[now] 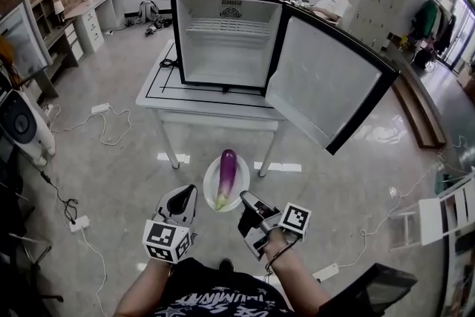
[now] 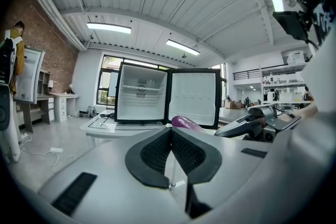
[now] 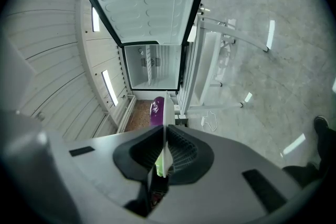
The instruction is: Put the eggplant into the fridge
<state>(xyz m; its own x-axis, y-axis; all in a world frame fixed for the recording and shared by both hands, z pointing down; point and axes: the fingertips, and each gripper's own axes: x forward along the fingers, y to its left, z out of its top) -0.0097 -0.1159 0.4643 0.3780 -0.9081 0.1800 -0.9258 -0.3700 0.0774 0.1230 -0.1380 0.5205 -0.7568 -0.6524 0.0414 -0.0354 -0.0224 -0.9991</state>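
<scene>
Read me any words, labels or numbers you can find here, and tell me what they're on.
White print on the person's dark shirt: lettering is there, but too blurred to read.
Marker cubes: black-and-white square patterns only, no letters.
Nothing else shows readable text.

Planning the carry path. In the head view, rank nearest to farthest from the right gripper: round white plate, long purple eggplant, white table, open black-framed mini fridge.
1. round white plate: its right rim is clamped in the right gripper.
2. long purple eggplant: lying on the plate, just left and ahead.
3. white table: ahead, across the floor.
4. open black-framed mini fridge: on the table, set back from its front edge.
</scene>
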